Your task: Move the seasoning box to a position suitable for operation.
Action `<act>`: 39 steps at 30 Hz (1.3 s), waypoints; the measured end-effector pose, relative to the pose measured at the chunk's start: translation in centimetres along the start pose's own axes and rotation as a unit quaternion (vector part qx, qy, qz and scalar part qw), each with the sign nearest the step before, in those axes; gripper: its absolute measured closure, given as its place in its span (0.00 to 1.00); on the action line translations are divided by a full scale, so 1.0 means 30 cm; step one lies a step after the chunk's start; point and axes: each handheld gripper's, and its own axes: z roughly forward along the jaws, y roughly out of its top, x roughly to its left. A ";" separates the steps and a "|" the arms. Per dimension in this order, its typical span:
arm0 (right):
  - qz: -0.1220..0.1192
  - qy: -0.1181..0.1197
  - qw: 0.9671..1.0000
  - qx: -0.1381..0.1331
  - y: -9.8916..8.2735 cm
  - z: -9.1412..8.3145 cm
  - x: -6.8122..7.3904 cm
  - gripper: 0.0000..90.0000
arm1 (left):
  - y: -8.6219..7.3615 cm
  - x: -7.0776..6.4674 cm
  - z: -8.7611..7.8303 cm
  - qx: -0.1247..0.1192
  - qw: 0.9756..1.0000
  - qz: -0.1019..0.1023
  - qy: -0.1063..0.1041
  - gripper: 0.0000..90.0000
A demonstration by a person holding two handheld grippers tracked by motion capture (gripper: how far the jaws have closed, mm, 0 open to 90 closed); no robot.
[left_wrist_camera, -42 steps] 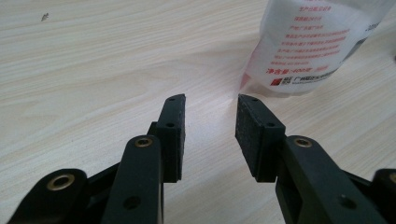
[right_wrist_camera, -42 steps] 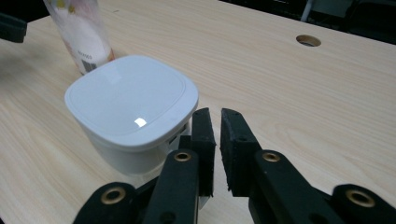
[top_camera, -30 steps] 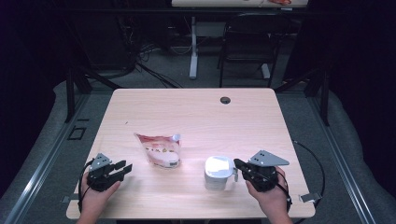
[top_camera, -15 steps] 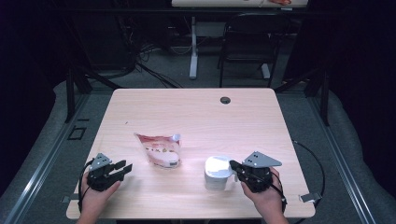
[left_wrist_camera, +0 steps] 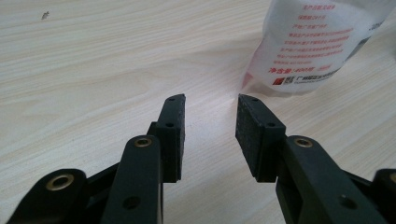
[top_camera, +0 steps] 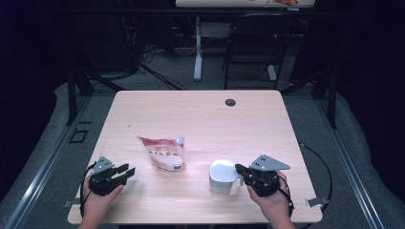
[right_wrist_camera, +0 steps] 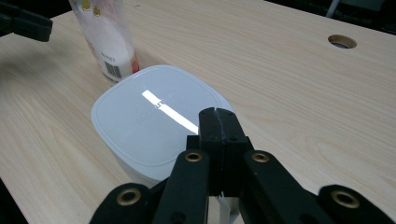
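A: How do the jaws stand?

B: The left gripper [top_camera: 125,170] is parted, nothing between the pads [left_wrist_camera: 172,126], hovering over bare table [top_camera: 200,114]. The pouch [top_camera: 163,152] lies at its 1 o'clock, apart from it.

A: And the right?

B: The right gripper [right_wrist_camera: 218,122] has its jaws pressed together, tips over the near edge of the tub [right_wrist_camera: 156,119]. Whether they pinch anything, I cannot tell.

A: What does its view add?

B: The tub's glossy lid, a barcode on the pouch at 11 o'clock, and the grommet hole [right_wrist_camera: 342,41] at 1 o'clock. The left gripper view shows red print on the pouch.

A: From above?

B: The tub sits at the table's 5 o'clock, the pouch left of it.
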 end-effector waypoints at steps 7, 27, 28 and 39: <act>0.005 0.002 1.000 -0.003 -0.004 -0.001 -0.003 1.00 | 0.000 0.001 -0.001 0.000 1.000 0.000 0.000 0.70; 0.022 0.006 1.000 -0.015 -0.018 -0.005 -0.011 1.00 | 0.000 0.001 -0.001 -0.001 1.000 -0.001 -0.001 0.70; 0.022 0.006 1.000 -0.014 -0.019 -0.006 -0.012 1.00 | 0.000 0.001 -0.001 0.000 1.000 0.000 -0.001 0.70; 0.028 0.005 1.000 -0.014 -0.026 -0.009 -0.018 1.00 | 0.000 0.001 0.000 -0.002 1.000 -0.001 -0.001 0.70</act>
